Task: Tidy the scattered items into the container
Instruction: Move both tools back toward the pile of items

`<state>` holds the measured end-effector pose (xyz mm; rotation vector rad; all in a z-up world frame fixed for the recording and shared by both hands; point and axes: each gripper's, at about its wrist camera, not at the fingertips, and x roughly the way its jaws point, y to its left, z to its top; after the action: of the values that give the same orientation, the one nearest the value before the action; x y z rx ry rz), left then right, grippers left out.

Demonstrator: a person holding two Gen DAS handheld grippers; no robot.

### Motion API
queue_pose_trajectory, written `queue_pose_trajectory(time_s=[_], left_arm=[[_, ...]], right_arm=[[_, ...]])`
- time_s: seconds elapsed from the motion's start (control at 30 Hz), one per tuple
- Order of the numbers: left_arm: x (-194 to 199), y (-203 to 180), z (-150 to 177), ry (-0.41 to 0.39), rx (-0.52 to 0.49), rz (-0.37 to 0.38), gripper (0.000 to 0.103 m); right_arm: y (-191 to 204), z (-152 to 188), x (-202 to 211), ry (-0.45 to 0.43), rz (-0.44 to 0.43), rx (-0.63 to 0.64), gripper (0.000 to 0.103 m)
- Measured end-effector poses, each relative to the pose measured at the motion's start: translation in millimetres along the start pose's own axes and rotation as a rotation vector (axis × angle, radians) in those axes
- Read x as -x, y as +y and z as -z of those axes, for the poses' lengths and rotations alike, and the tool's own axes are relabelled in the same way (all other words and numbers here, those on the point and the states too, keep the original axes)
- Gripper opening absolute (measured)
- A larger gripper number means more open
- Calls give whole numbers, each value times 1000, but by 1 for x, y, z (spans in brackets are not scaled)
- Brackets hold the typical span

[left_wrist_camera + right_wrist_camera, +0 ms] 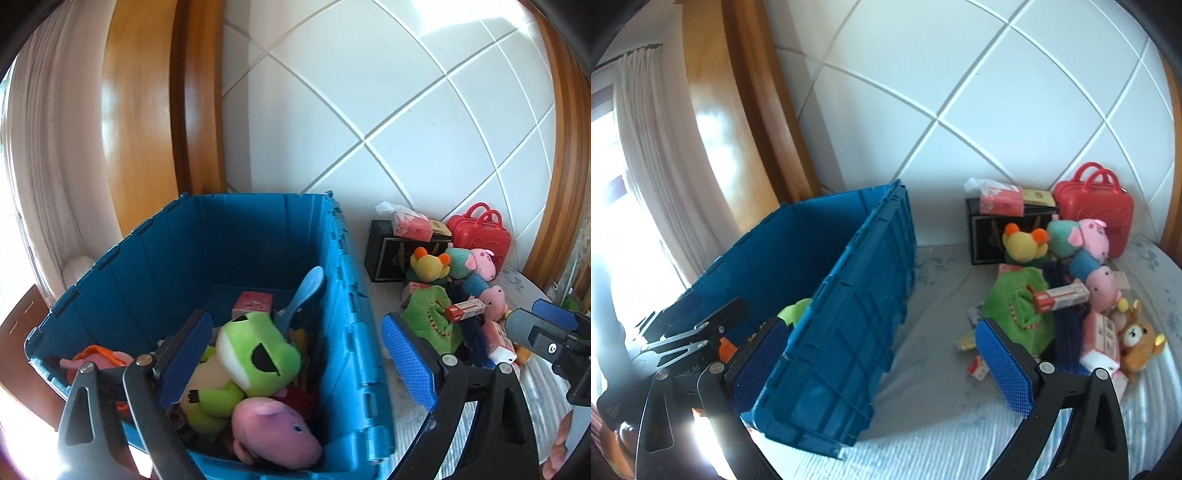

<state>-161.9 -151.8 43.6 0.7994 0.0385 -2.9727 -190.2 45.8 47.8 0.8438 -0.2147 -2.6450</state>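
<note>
We see the blue crate [849, 295] standing on the bed [923, 406] near its left edge, its far end close to the tiled headboard [960, 92]. Our left gripper [295, 362] hangs over the crate with its fingers spread wide around nothing; below lie a green frog plush [258, 354] and a pink pig plush [273, 432]. Our right gripper [882, 365] is also wide open and empty, straddling the crate's right wall. A bare strip of bed separates crate and toy pile [1071, 288], which reaches the headboard beside the red case [1093, 210]. Any box lettering is too blurred to read.
</note>
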Motion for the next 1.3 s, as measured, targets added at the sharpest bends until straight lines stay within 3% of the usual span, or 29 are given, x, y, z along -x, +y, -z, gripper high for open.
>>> queue_pose_trajectory(time_s=[0.37,0.53,0.63,0.83,1.13,1.23,1.3], left_arm=[[-10,-142,19,49,-63,65,94],[-15,-192,37,59,-64,76,95],[-25,-213,49,111,-68,98,94],[-50,-227,73,211,-94,121,94],[-111,-211,114,329,-79,139,91],[-137,-211,137,401,-73,152,76],[-151,-213,153,454,-60,161,74]], right_arm=[[-140,20,61,-11,70,-50,103],[-208,31,76,1,111,-74,103],[-243,39,77,36,145,-111,103],[-291,63,69,97,207,-205,103],[-327,110,39,297,443,-335,103],[-335,127,33,348,488,-379,103],[-340,137,30,364,512,-406,103]])
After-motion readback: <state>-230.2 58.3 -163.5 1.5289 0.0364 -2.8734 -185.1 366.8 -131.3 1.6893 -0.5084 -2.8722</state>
